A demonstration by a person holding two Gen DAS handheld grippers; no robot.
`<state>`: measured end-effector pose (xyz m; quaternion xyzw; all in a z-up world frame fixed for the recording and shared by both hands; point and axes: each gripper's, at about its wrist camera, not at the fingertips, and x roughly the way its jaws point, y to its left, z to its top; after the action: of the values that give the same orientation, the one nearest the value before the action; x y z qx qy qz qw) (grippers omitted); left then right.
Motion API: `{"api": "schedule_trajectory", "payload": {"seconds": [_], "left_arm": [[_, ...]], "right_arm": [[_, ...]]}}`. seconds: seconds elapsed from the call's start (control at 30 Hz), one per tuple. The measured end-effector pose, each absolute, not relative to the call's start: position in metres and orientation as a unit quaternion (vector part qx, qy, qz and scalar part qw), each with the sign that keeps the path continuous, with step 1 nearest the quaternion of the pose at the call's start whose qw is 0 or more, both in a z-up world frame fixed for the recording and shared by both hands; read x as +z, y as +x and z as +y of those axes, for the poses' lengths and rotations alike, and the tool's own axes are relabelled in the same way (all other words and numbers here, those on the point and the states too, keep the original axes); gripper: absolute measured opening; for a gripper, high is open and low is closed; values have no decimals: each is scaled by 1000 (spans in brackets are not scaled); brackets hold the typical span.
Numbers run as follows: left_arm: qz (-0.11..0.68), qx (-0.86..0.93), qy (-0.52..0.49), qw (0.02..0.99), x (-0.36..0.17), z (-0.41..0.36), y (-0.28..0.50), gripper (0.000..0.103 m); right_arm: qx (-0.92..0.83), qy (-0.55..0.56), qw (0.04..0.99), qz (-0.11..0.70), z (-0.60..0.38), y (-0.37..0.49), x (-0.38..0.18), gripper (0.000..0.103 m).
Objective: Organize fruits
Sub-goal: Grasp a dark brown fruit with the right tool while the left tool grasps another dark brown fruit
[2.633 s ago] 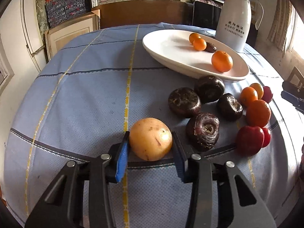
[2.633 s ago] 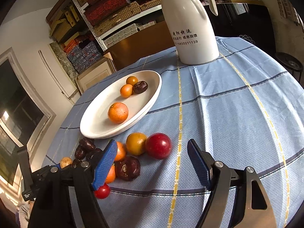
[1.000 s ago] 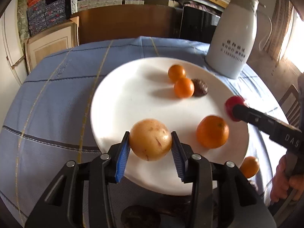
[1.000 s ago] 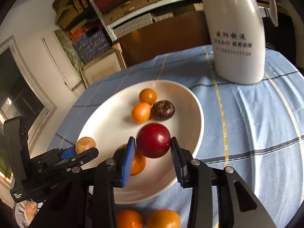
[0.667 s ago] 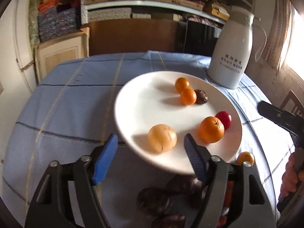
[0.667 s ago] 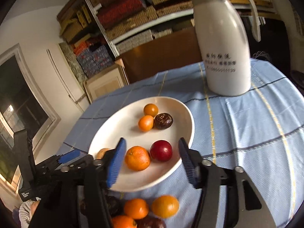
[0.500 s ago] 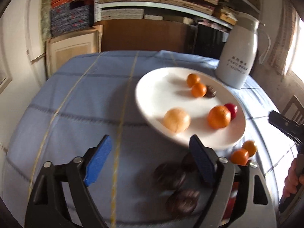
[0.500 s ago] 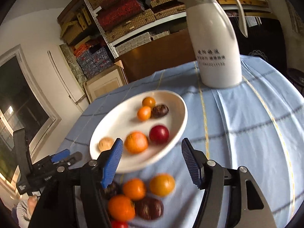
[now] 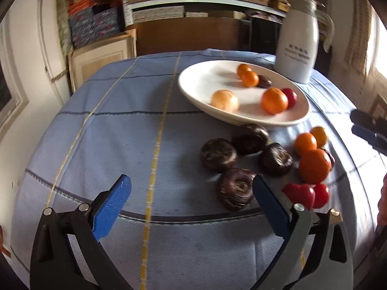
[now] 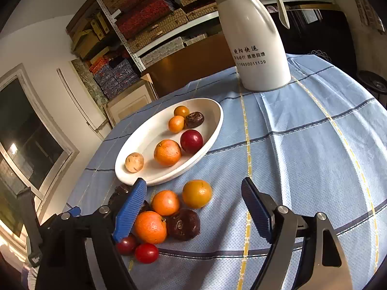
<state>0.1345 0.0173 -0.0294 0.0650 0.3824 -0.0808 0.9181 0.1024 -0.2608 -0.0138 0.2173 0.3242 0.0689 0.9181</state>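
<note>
The white plate (image 9: 198,82) (image 10: 145,135) holds a tan fruit (image 9: 225,100) (image 10: 134,162), a big orange (image 9: 274,100) (image 10: 167,152), a red fruit (image 9: 290,96) (image 10: 191,141), two small oranges (image 9: 250,78) and one dark fruit (image 10: 194,119). Several dark brown fruits (image 9: 219,154), oranges (image 9: 314,162) (image 10: 150,227) and small red fruits (image 9: 300,193) (image 10: 146,252) lie loose on the blue cloth in front of the plate. My left gripper (image 9: 191,183) hovers over the cloth, its jaws opening with nothing between the pads. My right gripper (image 10: 193,183) hangs above the loose fruit, its jaws opening too, gripping nothing.
A tall white thermos jug (image 9: 297,55) (image 10: 256,48) stands behind the plate. Shelves with stacked boxes (image 10: 145,7) fill the wall beyond the round table. A person's hand (image 9: 382,203) shows at the right edge of the left wrist view.
The left gripper let go of the tan fruit and the right let go of the red fruit, both onto the plate. Both jaws widened and drew back from the plate over the loose fruit.
</note>
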Motion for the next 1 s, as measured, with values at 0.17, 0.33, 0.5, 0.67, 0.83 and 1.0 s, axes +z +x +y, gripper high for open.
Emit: {"api": "schedule_trajectory", "payload": {"seconds": [0.17, 0.33, 0.5, 0.67, 0.83, 1.0], "left_arm": [[381, -61, 125, 914, -39, -5, 141, 98], [383, -65, 136, 912, -42, -6, 147, 99], [387, -2, 132, 913, -40, 27, 142, 99], [390, -26, 83, 917, -33, 43, 130, 99], [387, -39, 116, 914, -37, 28, 124, 99], [403, -34, 164, 900, -50, 11, 129, 99]], "right_arm": [[69, 232, 912, 330, -264, 105, -17, 83], [68, 230, 911, 335, -263, 106, -18, 83], [64, 240, 909, 334, -268, 106, -19, 84], [69, 259, 904, 333, -274, 106, -19, 84], [70, 258, 903, 336, -272, 107, -20, 84], [77, 250, 899, 350, -266, 109, -24, 84]]}}
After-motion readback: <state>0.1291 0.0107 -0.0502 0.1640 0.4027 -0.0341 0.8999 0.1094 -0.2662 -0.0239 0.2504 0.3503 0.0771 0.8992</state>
